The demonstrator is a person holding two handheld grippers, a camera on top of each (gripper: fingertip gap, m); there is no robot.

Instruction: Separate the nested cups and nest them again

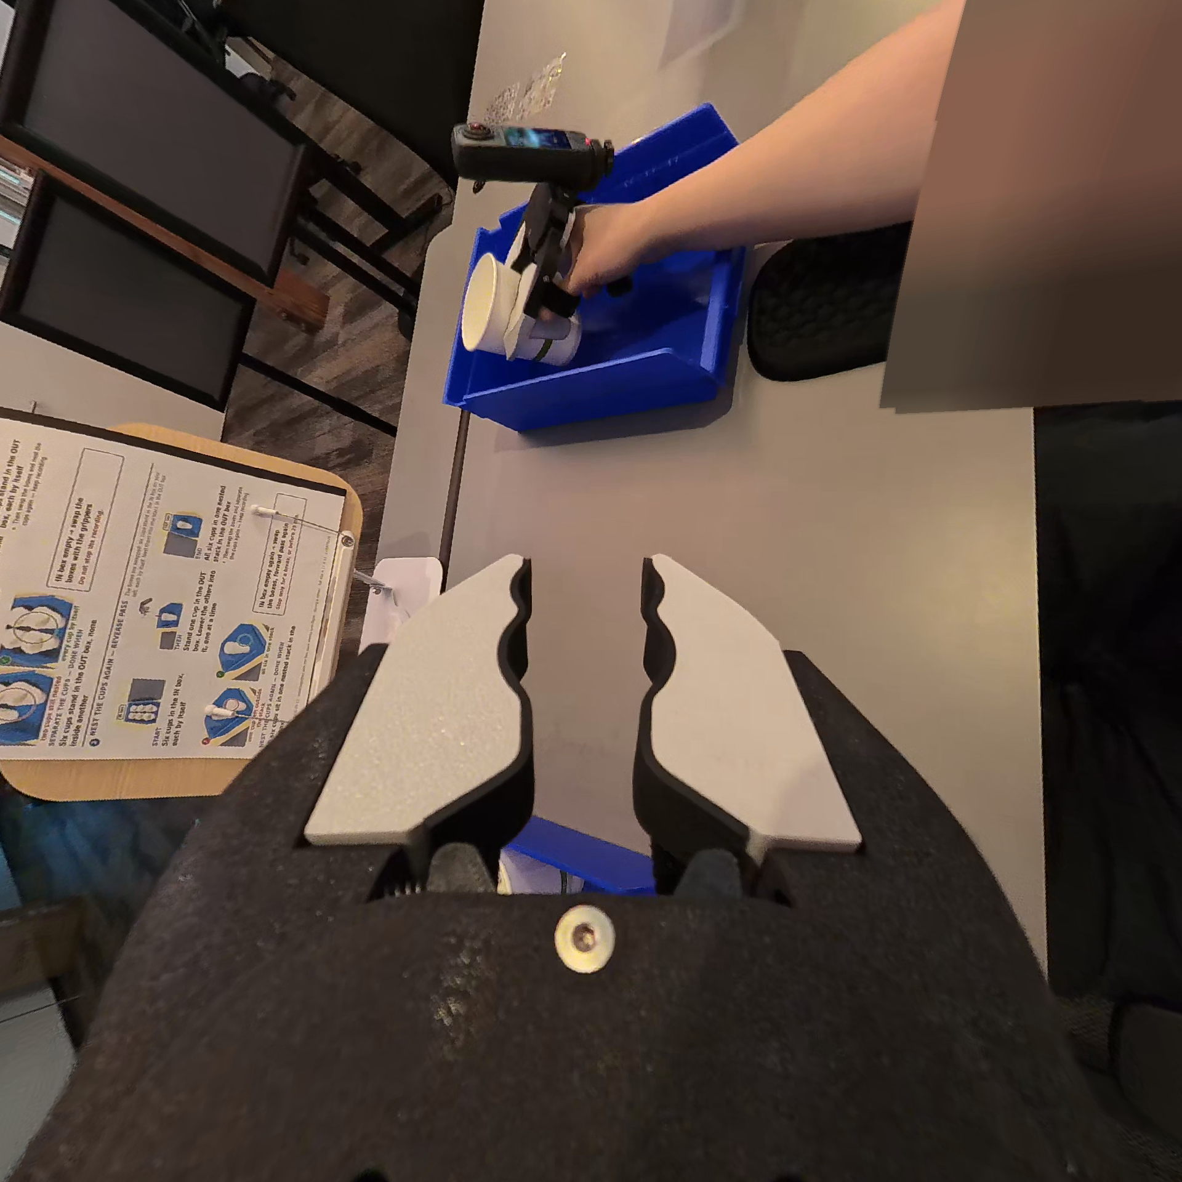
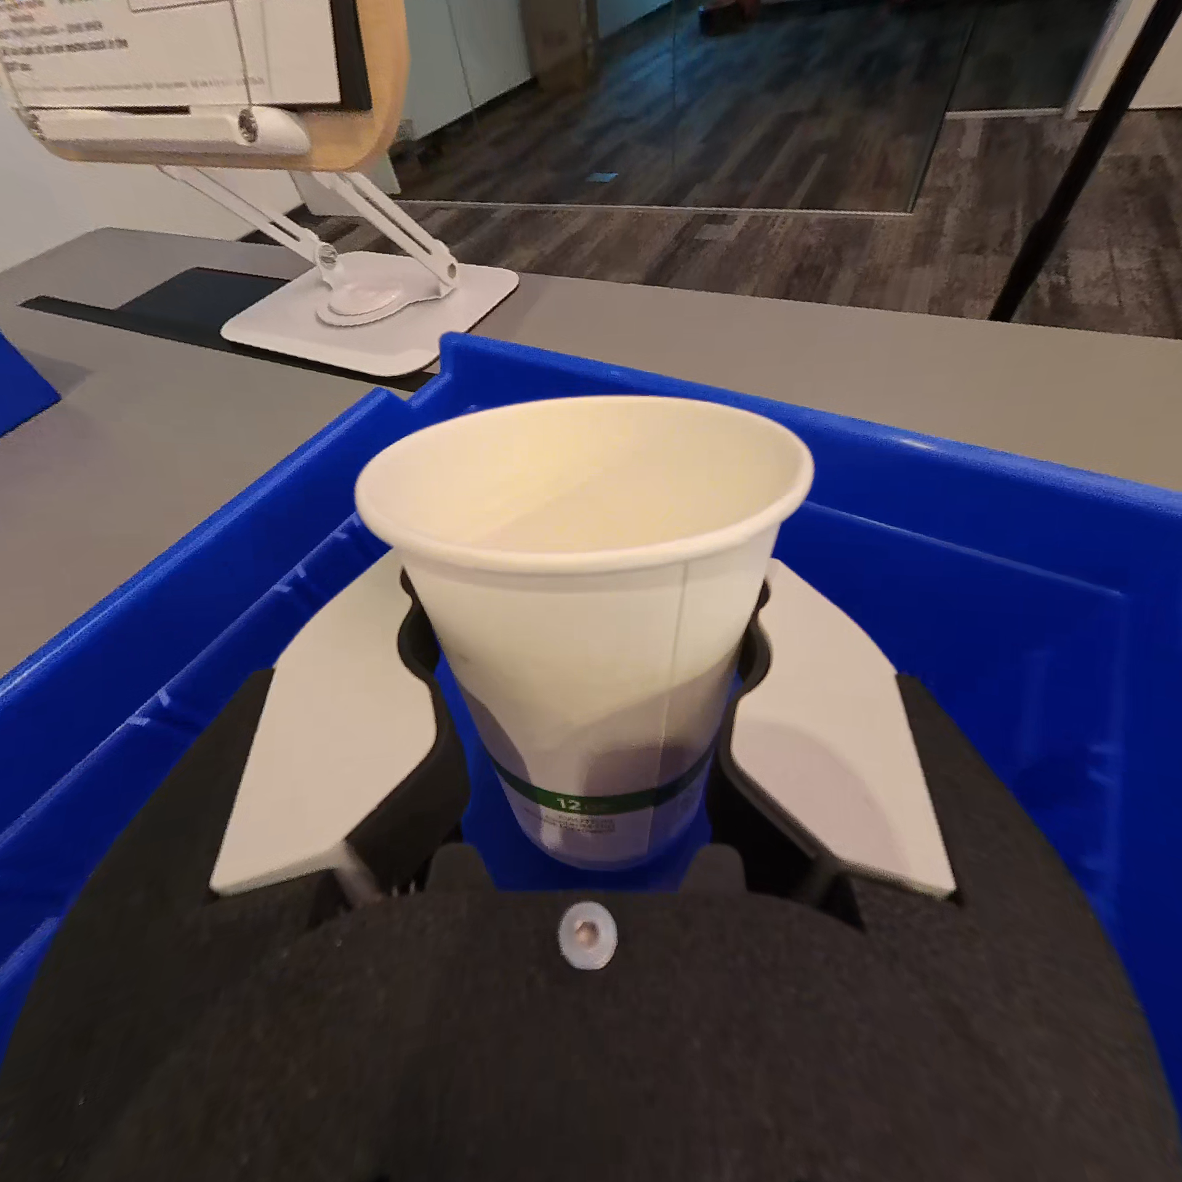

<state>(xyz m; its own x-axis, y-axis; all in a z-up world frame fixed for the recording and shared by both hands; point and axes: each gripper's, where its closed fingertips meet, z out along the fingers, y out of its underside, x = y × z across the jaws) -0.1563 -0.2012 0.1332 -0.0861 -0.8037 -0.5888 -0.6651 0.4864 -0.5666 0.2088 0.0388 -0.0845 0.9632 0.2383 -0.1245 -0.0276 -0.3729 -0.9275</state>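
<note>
My right gripper point(image 2: 585, 595) is shut on a white paper cup point(image 2: 575, 639) with a green band near its base. It holds the cup upright inside a blue bin point(image 2: 959, 460). In the left wrist view the same cup point(image 1: 486, 307) sits in the right gripper point(image 1: 512, 307) over that bin point(image 1: 607, 384). My left gripper point(image 1: 585, 569) is open and empty above the grey table point(image 1: 703, 512). Below its jaws I see the edge of a second blue bin point(image 1: 575, 851) with part of a white cup point(image 1: 537, 873) in it.
An instruction sheet on a wooden board point(image 1: 160, 607) stands on a white stand point(image 2: 371, 307) at the table's far edge. A black pad point(image 1: 825, 300) lies beside the bin. A person's arm point(image 1: 735, 192) reaches over the bin. A corner of the second bin point(image 2: 25, 377) shows at the left.
</note>
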